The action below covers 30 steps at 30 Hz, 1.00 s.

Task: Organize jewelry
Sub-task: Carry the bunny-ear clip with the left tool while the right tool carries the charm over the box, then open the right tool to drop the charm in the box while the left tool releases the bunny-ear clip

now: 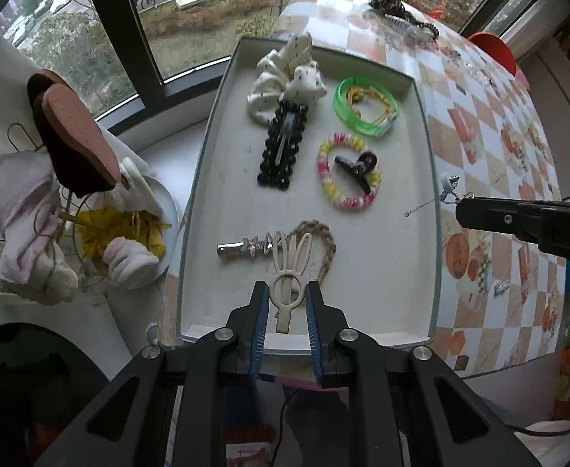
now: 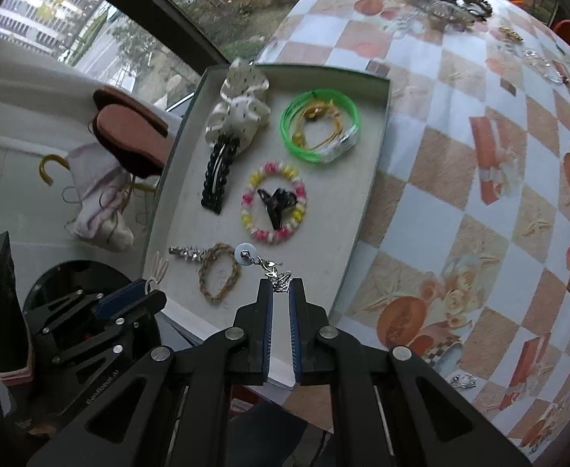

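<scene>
The left gripper [image 1: 285, 303] is clamped on a cream rabbit-eared plastic hair clip [image 1: 288, 272] at six o'clock of the shallow white cardboard tray [image 1: 427, 124]. The right gripper [image 2: 281, 292] pinches a silver leaf-shaped dangling earring [image 2: 273, 270] above the tray's five o'clock corner, beside a tan braided bracelet [image 2: 219, 272].

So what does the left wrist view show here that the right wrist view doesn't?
Left wrist only: yellow cloth on a white plate beside the tray, and the cream rabbit-ear hair clip in full, between the left gripper fingers.

Right wrist only: the silver pendant's pale round disc, held by the right gripper.

Both: white tray, green plastic bangle, black beaded clip.
</scene>
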{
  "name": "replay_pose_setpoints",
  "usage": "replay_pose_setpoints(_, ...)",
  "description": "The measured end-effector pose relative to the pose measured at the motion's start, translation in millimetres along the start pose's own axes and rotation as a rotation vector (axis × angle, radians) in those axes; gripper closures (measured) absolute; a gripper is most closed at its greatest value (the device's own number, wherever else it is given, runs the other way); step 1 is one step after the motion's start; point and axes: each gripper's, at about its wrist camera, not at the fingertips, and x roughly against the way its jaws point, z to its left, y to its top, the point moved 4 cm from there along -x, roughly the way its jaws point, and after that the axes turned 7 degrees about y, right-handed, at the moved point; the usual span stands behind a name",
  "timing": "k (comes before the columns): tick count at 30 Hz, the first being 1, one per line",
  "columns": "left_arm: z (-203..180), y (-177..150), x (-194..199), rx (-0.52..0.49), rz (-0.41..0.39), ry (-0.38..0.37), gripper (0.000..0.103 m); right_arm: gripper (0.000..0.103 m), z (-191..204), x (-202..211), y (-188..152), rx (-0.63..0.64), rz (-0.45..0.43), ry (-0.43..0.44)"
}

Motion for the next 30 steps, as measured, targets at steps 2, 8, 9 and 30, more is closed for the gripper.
replay_pose_setpoints(2, 0.5, -1.5, -4.8, 0.004, 0.010, 0.002, 0.080, 0.094, 0.8, -5.4, -0.3, 0.003, 0.011, -0.005)
replay_pose_setpoints(8, 3.8, -4.8, -18.6, 0.012, 0.036, 0.020, 0.080, 0.094, 1.4, -16.8, -1.3, 0.014, 0.038, -0.016)
replay_pose_setpoints(9, 4.2, -5.0, -21.2, 0.012, 0.040, 0.022, 0.080, 0.094, 1.9, -18.4, -1.5, 0.016, 0.041, -0.017)
replay_pose_setpoints(30, -6.6, -3.6, -54.9, -0.011, 0.075, 0.038, 0.080, 0.094, -8.3, -75.7, 2.8, 0.006, 0.119, -0.080)
